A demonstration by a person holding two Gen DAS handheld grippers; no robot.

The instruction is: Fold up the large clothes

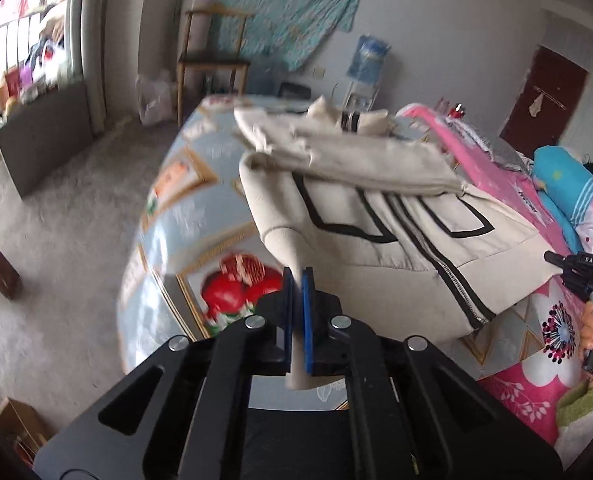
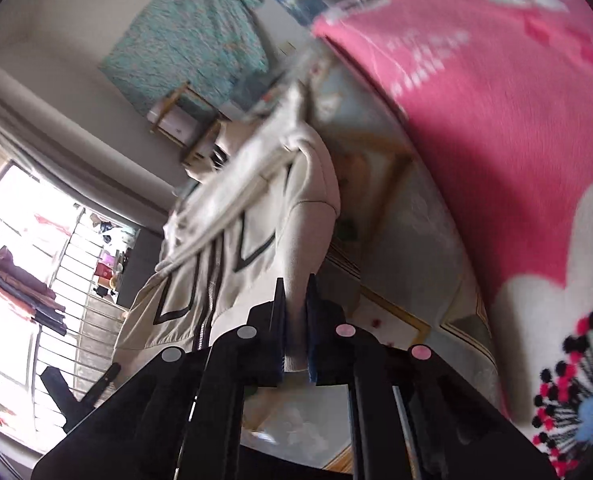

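A cream zip-up jacket with black trim lines lies on the bed, its sleeves folded across the top. My left gripper is shut on the jacket's near left corner, cream cloth pinched between the blue pads and lifted off the bed. In the right wrist view the same jacket hangs tilted, and my right gripper is shut on its other near corner, cloth squeezed between the pads. The right gripper's body and the hand holding it show at the right edge of the left wrist view.
The bed carries a light blue sheet printed with fruit pictures and a pink flowered blanket on the right. A wooden chair and a water dispenser stand by the far wall. Grey carpet lies left of the bed.
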